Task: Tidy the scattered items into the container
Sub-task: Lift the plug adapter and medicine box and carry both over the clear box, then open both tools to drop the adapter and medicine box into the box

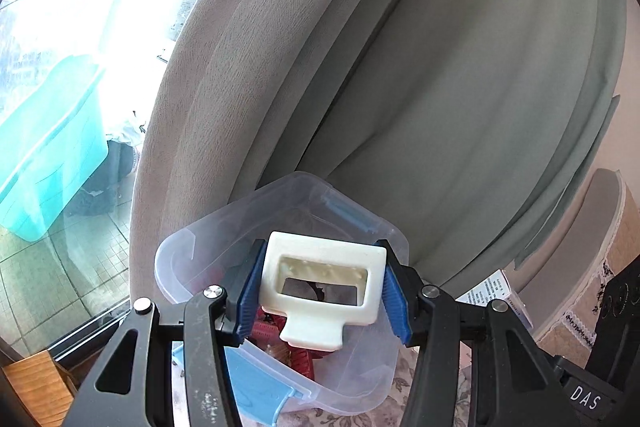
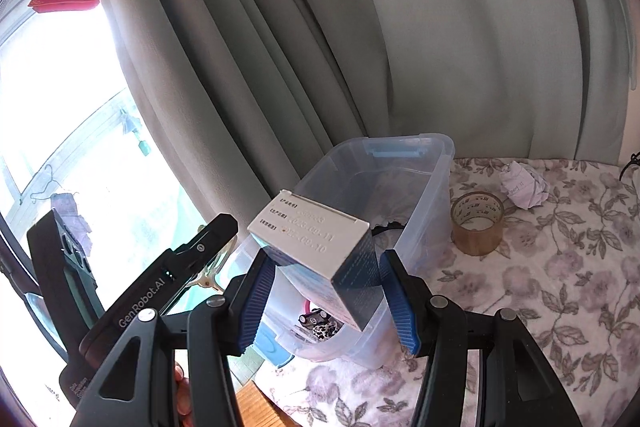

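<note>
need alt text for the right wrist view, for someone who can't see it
The right tongs grip a small white and blue carton above a clear plastic storage box that stands on a floral tablecloth. A roll of brown tape and a crumpled paper ball lie on the cloth beyond the box, with grey curtains behind.
</note>
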The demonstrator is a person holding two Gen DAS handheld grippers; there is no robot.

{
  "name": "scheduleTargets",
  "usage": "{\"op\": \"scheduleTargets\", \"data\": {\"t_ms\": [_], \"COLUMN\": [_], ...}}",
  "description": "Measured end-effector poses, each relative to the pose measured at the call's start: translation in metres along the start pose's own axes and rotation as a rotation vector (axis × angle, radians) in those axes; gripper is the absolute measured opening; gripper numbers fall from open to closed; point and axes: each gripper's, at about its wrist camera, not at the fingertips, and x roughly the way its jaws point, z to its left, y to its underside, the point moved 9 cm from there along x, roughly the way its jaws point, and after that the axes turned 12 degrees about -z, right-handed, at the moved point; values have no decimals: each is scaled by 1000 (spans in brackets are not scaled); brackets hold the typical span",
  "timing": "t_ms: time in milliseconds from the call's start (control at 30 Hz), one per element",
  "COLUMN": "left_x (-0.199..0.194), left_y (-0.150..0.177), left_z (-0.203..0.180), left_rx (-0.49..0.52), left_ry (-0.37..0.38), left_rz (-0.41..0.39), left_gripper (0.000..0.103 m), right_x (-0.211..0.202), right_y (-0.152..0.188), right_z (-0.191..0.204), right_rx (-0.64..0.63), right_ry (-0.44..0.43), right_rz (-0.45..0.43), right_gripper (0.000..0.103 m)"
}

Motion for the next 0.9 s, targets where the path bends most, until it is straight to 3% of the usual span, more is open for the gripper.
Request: {"op": "scheduleTargets", "data": {"t_ms": [367,900], "left_x": [21,43], "left_y": [10,25], "left_z": [21,31], "left_rx": [-5,20], "left_ry": [-7,-5], "left_rz": [32,68], "left_gripper": [55,55], "right_x": [40,79], "right_y": [17,22], "right_z": [-4,-7], "right_rx": [-2,-37], "right_ry": [4,-10], "right_rz": [76,113], "right_gripper": [58,56]}}
